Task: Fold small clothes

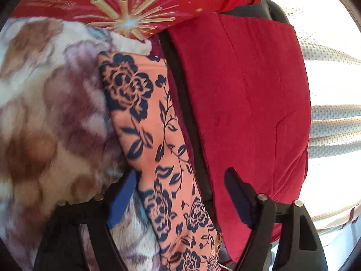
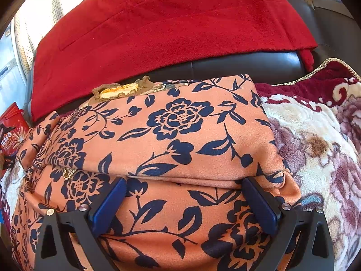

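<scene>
An orange garment with dark blue flowers (image 2: 171, 140) lies folded over on a plush floral blanket (image 2: 315, 149). In the right wrist view it fills the middle, with a ruffled tan collar (image 2: 119, 91) at its far edge. My right gripper (image 2: 183, 188) is open, its blue pads on either side of a fold of the garment, just above the cloth. In the left wrist view the garment (image 1: 158, 140) shows as a long strip. My left gripper (image 1: 180, 180) is open and empty, straddling the strip's near end.
A folded red fleece cloth (image 2: 162, 27) lies on a black leather seat (image 2: 259, 65) behind the garment, and shows in the left wrist view (image 1: 243, 103). A red printed box (image 1: 117, 2) stands at the blanket's far side. A dotted curtain (image 1: 331, 67) hangs beyond.
</scene>
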A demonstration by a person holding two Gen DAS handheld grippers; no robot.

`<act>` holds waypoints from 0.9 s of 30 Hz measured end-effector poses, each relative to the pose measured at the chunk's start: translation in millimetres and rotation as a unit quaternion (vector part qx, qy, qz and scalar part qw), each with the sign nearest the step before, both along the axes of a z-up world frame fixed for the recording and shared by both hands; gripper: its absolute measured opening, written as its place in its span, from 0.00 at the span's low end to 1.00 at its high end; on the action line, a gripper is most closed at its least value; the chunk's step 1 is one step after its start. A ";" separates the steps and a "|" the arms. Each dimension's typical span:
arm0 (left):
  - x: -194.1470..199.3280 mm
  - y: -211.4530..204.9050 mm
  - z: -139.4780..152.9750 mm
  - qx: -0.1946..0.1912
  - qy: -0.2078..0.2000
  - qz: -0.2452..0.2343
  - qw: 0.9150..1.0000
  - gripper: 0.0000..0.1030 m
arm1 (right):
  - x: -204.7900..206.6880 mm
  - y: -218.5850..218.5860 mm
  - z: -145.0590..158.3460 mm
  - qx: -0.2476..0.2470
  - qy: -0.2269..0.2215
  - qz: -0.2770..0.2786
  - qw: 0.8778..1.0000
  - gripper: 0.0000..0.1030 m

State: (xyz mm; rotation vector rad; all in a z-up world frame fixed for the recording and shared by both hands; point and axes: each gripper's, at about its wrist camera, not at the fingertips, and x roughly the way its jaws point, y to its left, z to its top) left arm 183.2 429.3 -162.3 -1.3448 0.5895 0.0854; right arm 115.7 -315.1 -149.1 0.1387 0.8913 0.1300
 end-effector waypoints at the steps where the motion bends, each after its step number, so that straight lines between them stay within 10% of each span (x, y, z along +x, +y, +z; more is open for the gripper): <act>1: 4.0 2.4 -1.0 0.003 0.005 -0.001 1.000 0.76 | 0.2 0.3 -0.4 0.001 -0.001 0.000 1.000 1.00; 4: 14.6 3.5 -3.8 0.026 0.037 -0.003 0.999 0.66 | 0.8 1.2 -1.1 0.002 -0.002 -0.001 1.000 1.00; 7: 23.8 -1.2 -10.1 0.085 0.103 -0.010 0.991 0.08 | 0.7 0.8 -0.7 0.002 -0.001 -0.001 1.000 1.00; 10: 23.8 -10.2 7.9 0.143 0.114 -0.008 0.983 0.07 | 0.7 1.0 -0.9 0.003 -0.002 -0.001 1.000 1.00; 15: 23.0 -84.0 101.7 0.321 0.045 -0.051 0.945 0.07 | 0.6 1.6 -1.5 0.009 -0.005 -0.002 1.000 1.00; 19: 11.3 -204.5 189.0 0.439 -0.082 -0.122 0.886 0.07 | -0.7 1.1 -1.0 0.016 -0.007 -0.005 1.000 1.00; 23: 7.6 -313.3 221.4 0.475 -0.158 -0.204 0.841 0.07 | -1.4 0.4 -0.3 0.021 -0.008 -0.005 1.000 1.00; 26: 4.5 -409.3 199.7 0.525 -0.174 -0.309 0.773 0.16 | -2.4 -0.3 0.4 0.026 -0.009 -0.006 1.000 1.00; 27: 1.7 -436.1 182.9 0.541 -0.166 -0.352 0.746 0.38 | -2.8 -0.8 0.5 0.029 -0.009 -0.006 1.000 1.00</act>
